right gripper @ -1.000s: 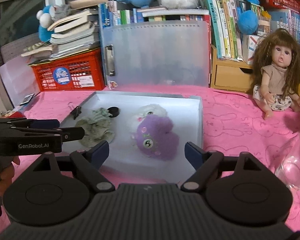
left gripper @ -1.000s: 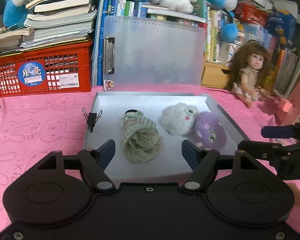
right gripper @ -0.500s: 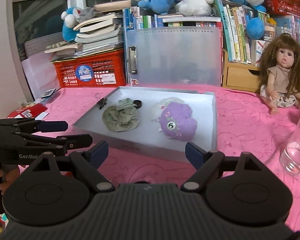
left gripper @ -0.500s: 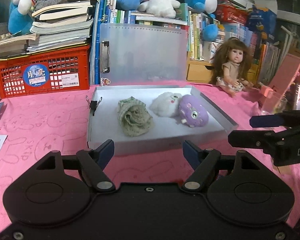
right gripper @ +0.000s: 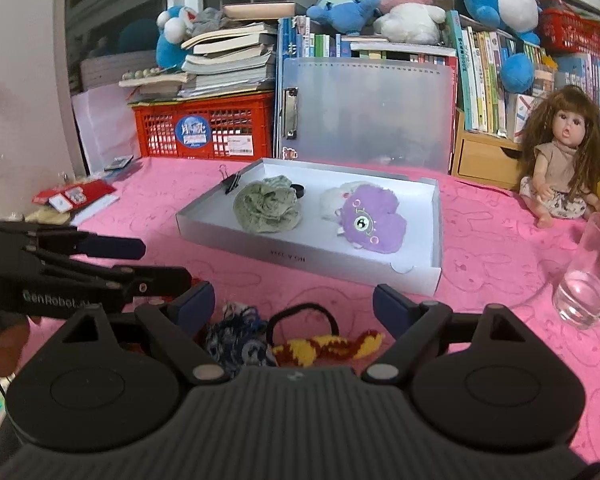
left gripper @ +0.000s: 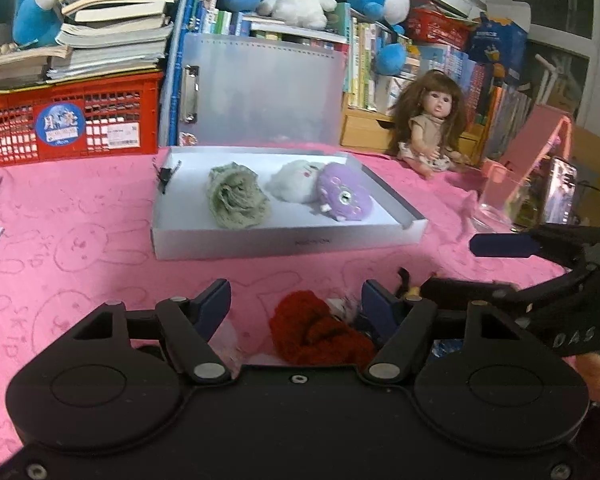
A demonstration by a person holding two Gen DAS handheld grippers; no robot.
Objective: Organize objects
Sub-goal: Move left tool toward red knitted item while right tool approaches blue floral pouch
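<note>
A shallow white box (left gripper: 284,240) on the pink cloth holds a green crumpled cloth (left gripper: 236,196), a white plush (left gripper: 296,182) and a purple plush (left gripper: 344,198); a black binder clip (left gripper: 166,174) sits on its left rim. In front of it, my left gripper (left gripper: 296,302) is closing its jaws around a red knitted piece (left gripper: 316,328), pads apart from it. My right gripper (right gripper: 292,306) stands open over a blue-white knitted piece (right gripper: 236,340), a black hair tie (right gripper: 300,316) and a yellow-red knitted strip (right gripper: 332,348). The two grippers are side by side.
A drinking glass (right gripper: 584,276) stands at the right, with a doll (right gripper: 560,168) behind it. A translucent clipboard (right gripper: 364,112) and a red crate (right gripper: 204,128) of books line the back. Cards and papers (right gripper: 74,196) lie at the left. A phone on a pink stand (left gripper: 560,192) is far right.
Both grippers have drawn back from the box toward the near side, so the box looks smaller. The small knitted pieces have come into view between their fingers. The left jaws have narrowed a little.
</note>
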